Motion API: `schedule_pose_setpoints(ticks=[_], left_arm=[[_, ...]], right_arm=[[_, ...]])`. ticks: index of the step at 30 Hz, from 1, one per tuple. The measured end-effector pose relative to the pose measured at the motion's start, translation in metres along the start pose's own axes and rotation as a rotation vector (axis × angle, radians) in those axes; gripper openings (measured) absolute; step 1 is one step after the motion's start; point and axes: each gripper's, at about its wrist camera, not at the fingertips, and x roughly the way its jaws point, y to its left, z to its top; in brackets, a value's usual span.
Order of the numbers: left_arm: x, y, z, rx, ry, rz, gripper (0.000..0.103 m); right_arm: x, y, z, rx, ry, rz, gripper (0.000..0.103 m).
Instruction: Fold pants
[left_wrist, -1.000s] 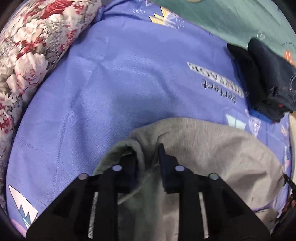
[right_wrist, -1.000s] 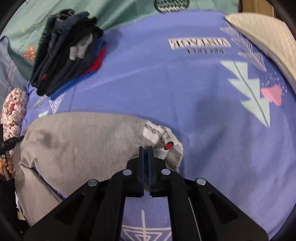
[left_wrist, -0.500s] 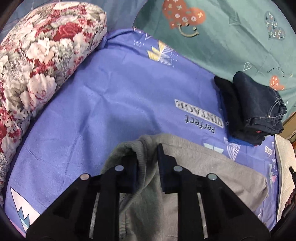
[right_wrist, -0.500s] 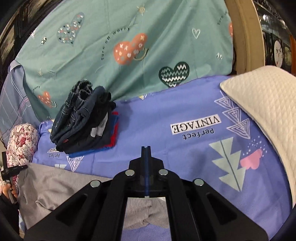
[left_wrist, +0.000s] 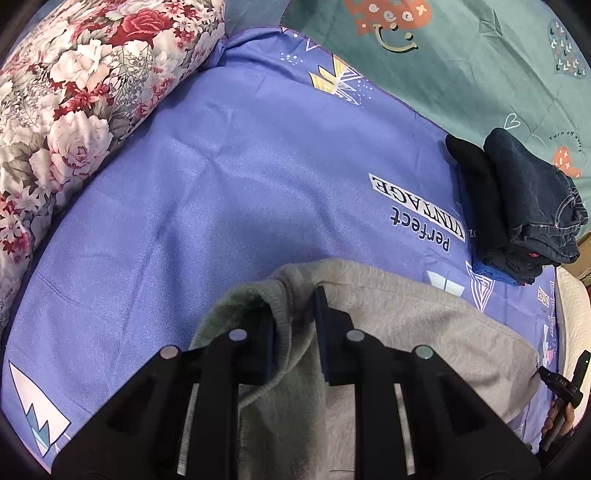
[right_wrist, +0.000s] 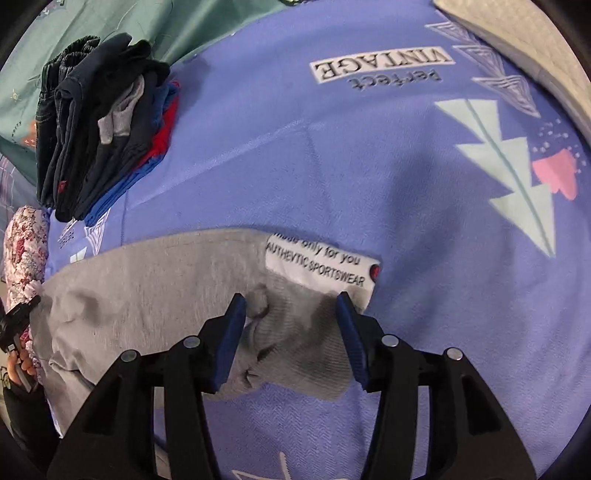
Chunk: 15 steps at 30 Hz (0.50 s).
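We see a flowery pillow (left_wrist: 66, 110) far on the left, at the edge of the blue bed sheet (left_wrist: 221, 192). Next comes our left gripper (left_wrist: 293, 325). Its two fingers are a little apart, and a thick ribbed fold of the gray pants (left_wrist: 406, 325) sits between them, so it looks like it holds the cloth there. The gray pants lie flat on the blue sheet, spread from the left gripper across to the right one. Behind the pants, by the green sheet (left_wrist: 461, 66), sits a pile of dark folded clothes (left_wrist: 524, 206). Then comes our right gripper (right_wrist: 291, 314). Its blue fingers (right_wrist: 231, 339) are wide apart, one on each side of the ribbed end of the pants, not pinching it. A white label (right_wrist: 321, 267) with words is sewn just above that end. Far right, a cream quilted pillow (right_wrist: 517, 40) rests at the sheet's edge.
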Motion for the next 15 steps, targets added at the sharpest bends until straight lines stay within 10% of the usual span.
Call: schedule_pose_setpoints(ticks=[15], left_arm=[[0.003, 0.003, -0.002, -0.017, 0.024, -0.004, 0.02]], right_arm=[[-0.007, -0.04, -0.018, 0.184, 0.028, 0.304, 0.064]])
